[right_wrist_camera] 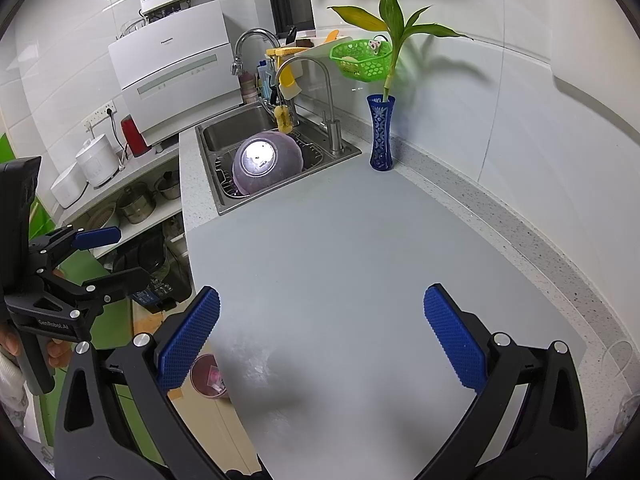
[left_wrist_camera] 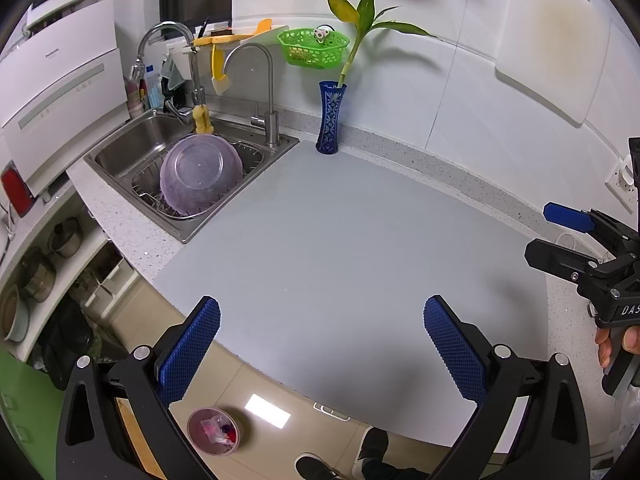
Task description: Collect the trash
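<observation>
Left wrist view: the grey surface [left_wrist_camera: 340, 240] is lying bare beside the sink [left_wrist_camera: 120, 152], which is holding an upturned purple bowl [left_wrist_camera: 200, 178]. A blue vase [left_wrist_camera: 330, 118] is standing at the wall. The left gripper [left_wrist_camera: 320, 354] and right gripper [right_wrist_camera: 320, 344] are both hovering spread wide, holding nothing. The trash bin [left_wrist_camera: 213, 431] is sitting on the floor below, wrappers inside.

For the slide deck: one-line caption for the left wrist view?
Left gripper open over bare grey mat; bin with trash on floor below, right gripper open alongside.
</observation>
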